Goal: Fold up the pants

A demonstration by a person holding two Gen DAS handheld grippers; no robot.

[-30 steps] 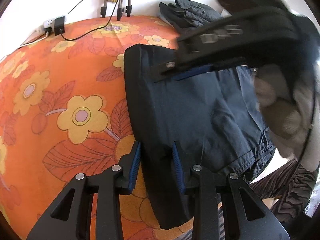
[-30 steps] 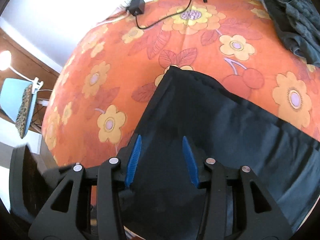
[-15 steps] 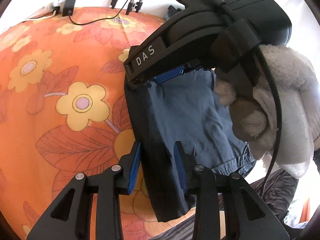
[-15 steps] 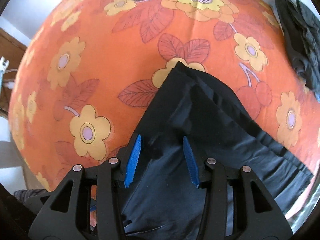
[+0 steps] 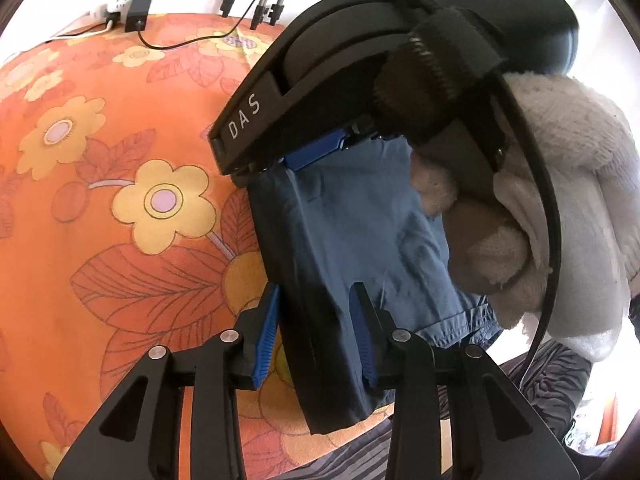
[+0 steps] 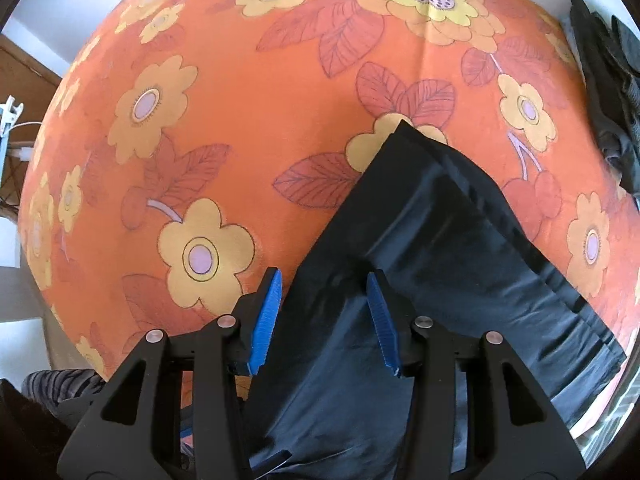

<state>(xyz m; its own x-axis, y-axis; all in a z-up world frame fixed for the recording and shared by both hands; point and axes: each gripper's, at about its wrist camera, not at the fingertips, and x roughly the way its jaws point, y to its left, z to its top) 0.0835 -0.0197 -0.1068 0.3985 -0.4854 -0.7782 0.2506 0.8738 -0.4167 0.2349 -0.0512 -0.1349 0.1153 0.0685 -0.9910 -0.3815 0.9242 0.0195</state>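
Dark navy pants [image 5: 352,240] lie folded on the orange flowered tablecloth [image 5: 120,140]. My left gripper [image 5: 314,334] hovers low over their near left edge. Its blue pads stand apart on either side of the fold and do not press on it. My right gripper [image 6: 324,316] points straight down over the pants [image 6: 420,260], near their left edge. Its jaws are closing, with flat cloth below the gap and no pad pressing. In the left wrist view its black housing [image 5: 360,80] hangs over the pants' far end, held by a hand in a white fuzzy glove [image 5: 560,200].
A heap of dark grey clothes [image 6: 612,80] lies at the table's far right. A power adapter [image 5: 138,20] with its cable and tripod feet [image 5: 260,4] stand at the back edge. A person's patterned trouser leg [image 5: 540,380] shows past the near table edge.
The right gripper has come in over the pants' left side and tipped downward; it now fills the top of the left wrist view. The left gripper has stayed put, rolling slightly.
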